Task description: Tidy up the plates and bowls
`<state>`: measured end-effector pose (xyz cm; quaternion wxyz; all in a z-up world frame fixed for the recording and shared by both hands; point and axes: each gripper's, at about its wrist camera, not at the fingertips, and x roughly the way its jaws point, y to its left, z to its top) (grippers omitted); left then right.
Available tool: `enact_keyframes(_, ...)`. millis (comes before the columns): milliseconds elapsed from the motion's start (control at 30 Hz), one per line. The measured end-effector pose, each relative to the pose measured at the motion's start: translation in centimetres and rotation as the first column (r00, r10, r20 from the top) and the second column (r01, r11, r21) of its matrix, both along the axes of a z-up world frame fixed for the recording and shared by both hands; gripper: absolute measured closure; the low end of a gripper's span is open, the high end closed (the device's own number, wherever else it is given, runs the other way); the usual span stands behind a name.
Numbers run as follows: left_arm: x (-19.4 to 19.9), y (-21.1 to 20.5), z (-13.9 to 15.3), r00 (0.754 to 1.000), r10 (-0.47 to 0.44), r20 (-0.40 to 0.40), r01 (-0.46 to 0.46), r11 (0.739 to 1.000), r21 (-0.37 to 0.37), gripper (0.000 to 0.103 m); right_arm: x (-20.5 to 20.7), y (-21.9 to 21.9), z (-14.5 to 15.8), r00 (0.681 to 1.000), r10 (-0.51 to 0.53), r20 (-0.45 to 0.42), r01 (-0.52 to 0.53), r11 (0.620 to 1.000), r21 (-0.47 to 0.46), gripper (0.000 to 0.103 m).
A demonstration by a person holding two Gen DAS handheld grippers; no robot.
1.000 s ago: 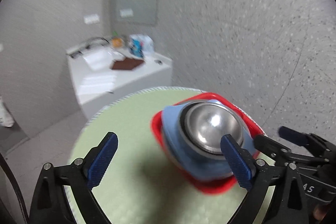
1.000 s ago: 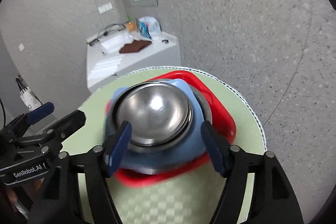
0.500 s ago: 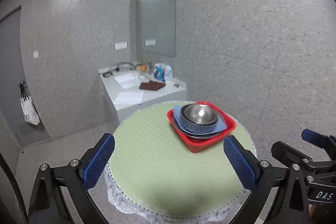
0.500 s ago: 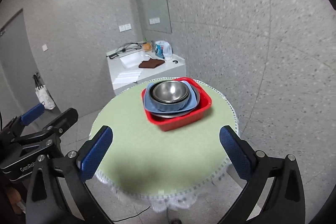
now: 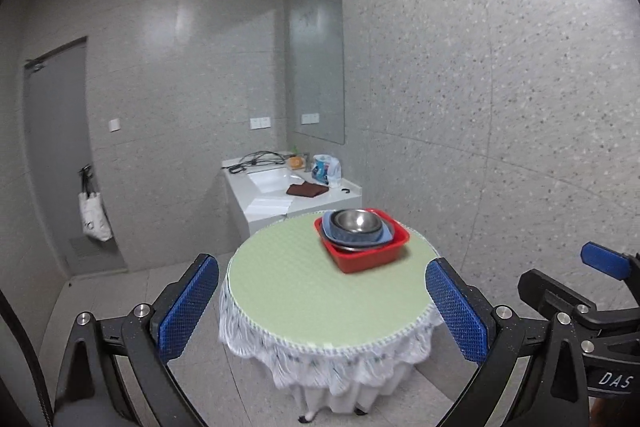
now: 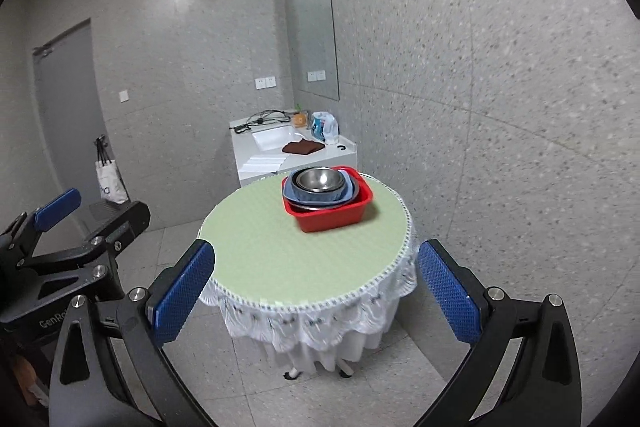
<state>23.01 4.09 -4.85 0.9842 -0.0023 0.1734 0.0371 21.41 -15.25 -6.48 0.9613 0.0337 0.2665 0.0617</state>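
A: Left wrist view first; left tool (image 5: 322,303) spread wide, blue ribbed pads (image 5: 188,307) pinching nothing; red tub (image 5: 362,241) ahead and slightly right, well apart, on the far right part of the round counter (image 5: 312,291); right tool (image 5: 580,311) glimpsed right of the tub, nearer the camera.

B: Inside the tub?

A: Nested stack; grey plate lowest, squarish blue plastic dish (image 5: 356,233), shiny steel bowl (image 5: 357,221) on top; green woven cloth, white lace skirt.

B: Right wrist view?

A: Right tool (image 6: 316,287) likewise splayed, empty; red tub (image 6: 328,203) nearly dead ahead, so probably the better-lined side; steel bowl (image 6: 319,179) uppermost; left tool (image 6: 60,227) left of the tub, low.

B: Progress?

A: Seemingly stacked, near done.
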Motion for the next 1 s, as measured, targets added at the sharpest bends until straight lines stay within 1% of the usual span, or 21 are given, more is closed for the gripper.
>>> enact_keyframes(67, -3.5, -1.8, 0.0, 1.0, 0.017, -0.003, -0.017, 1.0, -0.016, 0.001, -2.8, -1.4, 0.4, 1.0, 0.015, 0.008, -0.015, 1.0, -0.007, 0.0)
enact_keyframes(100, -5.9, -2.8, 0.0, 1.0, 0.028, 0.002, -0.028, 0.999, -0.024, 0.001, -4.0, -1.9, 0.6, 1.0, 0.018, 0.013, -0.018, 1.0, -0.011, 0.0)
enact_keyframes(167, -8.4, -4.3, 0.3, 0.999, 0.037, -0.006, -0.037, 0.999, -0.026, 0.001, -6.6, -3.0, 1.0, 0.999, 0.022, 0.024, -0.022, 1.0, -0.02, 0.0)
enact_keyframes(200, -10.4, -5.2, 0.4, 0.999, 0.039, -0.007, -0.039, 0.999, -0.024, 0.001, -7.6, -3.4, 1.2, 0.999, 0.024, 0.027, -0.024, 1.0, -0.018, 0.0)
enact_keyframes(267, -12.8, -6.3, 1.1, 0.999, 0.04, -0.009, -0.04, 0.999, -0.018, 0.001, -9.7, -4.3, 1.6, 0.999, 0.027, 0.026, -0.027, 1.0, -0.011, 0.0)
enact_keyframes(333, -15.7, -7.2, 1.8, 0.999, 0.049, 0.009, -0.049, 0.999, -0.022, 0.001, -11.6, -4.9, 2.2, 0.999, 0.029, 0.036, -0.028, 1.0, -0.009, 0.0)
enact_keyframes(500, -20.3, -9.1, 3.1, 0.999, 0.043, 0.033, -0.042, 0.999, -0.019, 0.001, -15.5, -5.8, 3.4, 0.998, 0.013, 0.065, -0.012, 1.0, -0.01, 0.0)
enact_keyframes(700, -22.0, -9.2, 3.6, 0.999, 0.029, 0.046, -0.027, 0.999, -0.025, 0.001, -18.2, -6.1, 4.4, 0.996, -0.013, 0.09, 0.014, 1.0, -0.013, 0.0)
enact_keyframes(767, -21.8, -8.8, 3.8, 0.999, 0.025, 0.047, -0.024, 0.999, -0.025, 0.001, -18.8, -5.9, 4.6, 0.995, -0.022, 0.095, 0.023, 1.0, -0.009, 0.0)
enact_keyframes(1000, -23.2, -6.9, 4.5, 0.998, 0.013, 0.058, -0.012, 1.0, -0.016, 0.001, -20.1, -4.3, 4.9, 0.994, -0.043, 0.104, 0.044, 0.999, -0.006, 0.0)
